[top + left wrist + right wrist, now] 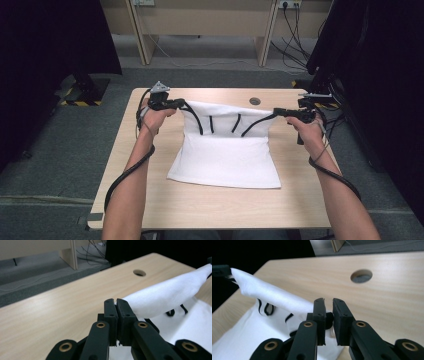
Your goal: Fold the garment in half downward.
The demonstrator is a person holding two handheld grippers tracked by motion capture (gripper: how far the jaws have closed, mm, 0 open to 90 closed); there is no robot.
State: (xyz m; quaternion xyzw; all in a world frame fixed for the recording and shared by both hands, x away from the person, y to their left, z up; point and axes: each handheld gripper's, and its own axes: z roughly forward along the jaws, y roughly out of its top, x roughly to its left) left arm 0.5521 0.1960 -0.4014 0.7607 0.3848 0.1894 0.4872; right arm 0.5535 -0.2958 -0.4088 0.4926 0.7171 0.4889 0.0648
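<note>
White garment [225, 155]: far corners pinched in left gripper [176, 104] and right gripper [280, 113], jaws clamped. Risk: the right grip, seemingly thin, slips under tension; the fold collapses.

White garment with black straps [224, 150], lying partly flat on the wooden table, its far edge being held up off the surface and stretched taut by its two corners, near part resting spread flat
</note>
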